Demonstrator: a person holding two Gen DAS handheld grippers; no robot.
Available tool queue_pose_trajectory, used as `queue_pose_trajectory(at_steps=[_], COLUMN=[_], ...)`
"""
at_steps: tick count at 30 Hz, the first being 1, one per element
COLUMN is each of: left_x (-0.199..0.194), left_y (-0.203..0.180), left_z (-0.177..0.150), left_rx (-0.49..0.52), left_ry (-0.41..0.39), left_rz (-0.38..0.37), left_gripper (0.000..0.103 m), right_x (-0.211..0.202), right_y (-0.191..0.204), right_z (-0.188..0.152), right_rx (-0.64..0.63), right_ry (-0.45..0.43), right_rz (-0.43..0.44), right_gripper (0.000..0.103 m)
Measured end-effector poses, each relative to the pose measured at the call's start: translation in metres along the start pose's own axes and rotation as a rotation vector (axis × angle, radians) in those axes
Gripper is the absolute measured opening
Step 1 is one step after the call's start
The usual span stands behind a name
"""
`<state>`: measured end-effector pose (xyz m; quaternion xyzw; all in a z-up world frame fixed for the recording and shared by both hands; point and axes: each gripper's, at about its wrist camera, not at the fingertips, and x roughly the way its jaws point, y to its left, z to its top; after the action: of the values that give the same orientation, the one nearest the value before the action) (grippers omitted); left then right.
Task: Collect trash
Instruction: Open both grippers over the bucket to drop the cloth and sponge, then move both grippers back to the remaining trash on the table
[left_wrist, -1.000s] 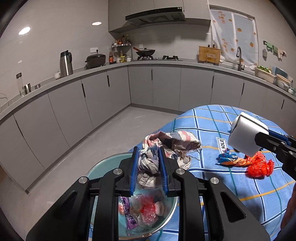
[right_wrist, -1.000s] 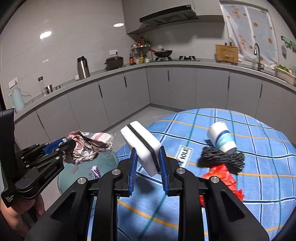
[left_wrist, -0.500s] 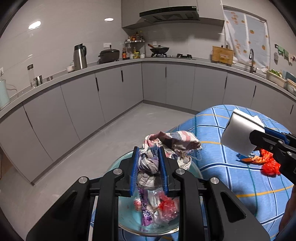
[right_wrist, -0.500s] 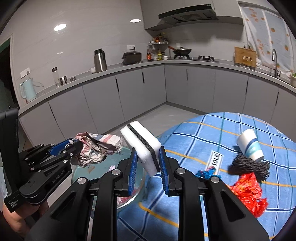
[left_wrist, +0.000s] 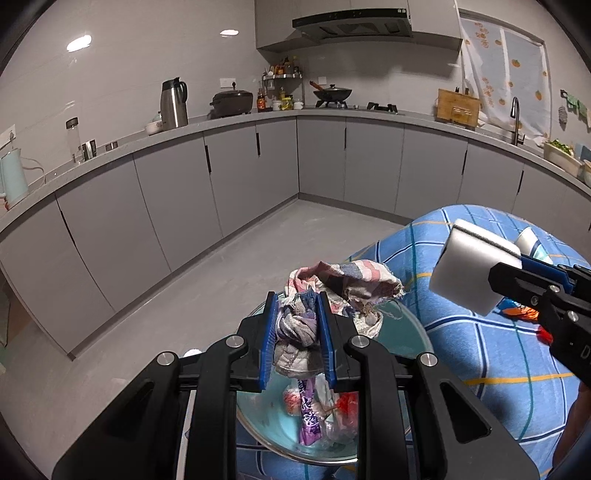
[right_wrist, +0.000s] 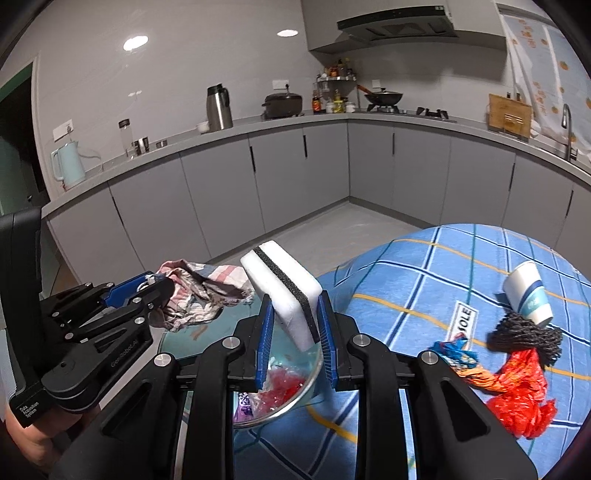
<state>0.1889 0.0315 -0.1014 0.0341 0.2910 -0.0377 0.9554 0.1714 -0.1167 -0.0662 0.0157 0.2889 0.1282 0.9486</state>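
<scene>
Both hands have swung toward the round teal glass bowl: left gripper clamps the crumpled striped rag above it, right gripper clamps the white-and-black sponge block; drop looks imminent.

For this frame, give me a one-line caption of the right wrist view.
Right tool clamps a white sponge above the glass bowl; left tool holds a striped rag.

Frayed striped cloth rag, white foam sponge, shiny metal bowl, checked fabric tablecloth
</scene>
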Motion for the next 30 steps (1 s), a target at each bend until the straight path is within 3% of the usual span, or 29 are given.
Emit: queue_pose_trajectory(at_steps=[8,10,12,15,16,17,21,30], left_x=[0.015,0.019,0.022,0.026,0.027,0.026,0.026,0.02], left_y=[0.002,0.001,0.003,0.007,0.009,0.012,0.016,0.006], left_z=[-0.005,-0.009,-0.012,-0.016,-0.018,-0.018,-0.019,-0.017], left_rx=[-0.002,0.0,-0.006,-0.008,-0.012,-0.02,-0.022,-0.024], left_ry=[0.04,0.051,0.056,0.069,0.069,0.062,0.06,0.045], left_rz=[0.0,0.0,0.012,0.023,0.03,0.04,0.048,0.034], left_gripper=[0.025,0.027,0.036,0.041,0.052,0.056,0.056,0.076], right_x=[0.027,0.036,0.043,0.046,0.046,0.044,0.036,0.01], right_y=[0.007,0.006,0.003,-0.001,-0.002,-0.004,-0.01,-0.032], right_z=[-0.013,-0.017,-0.02,-0.022,-0.024,-0.024,-0.023,-0.026], right_rx=[-0.02,-0.022,-0.014,0.001,0.008,0.011,0.02,0.041], right_ry=[0.051,0.067,0.087,0.093,0.095,0.091,0.079,0.049], right_rz=[0.032,0.033,0.055,0.043,0.046,0.043,0.028,-0.039], right_gripper=[0.028,0.034,0.04,0.045,0.05,0.05,0.05,0.055])
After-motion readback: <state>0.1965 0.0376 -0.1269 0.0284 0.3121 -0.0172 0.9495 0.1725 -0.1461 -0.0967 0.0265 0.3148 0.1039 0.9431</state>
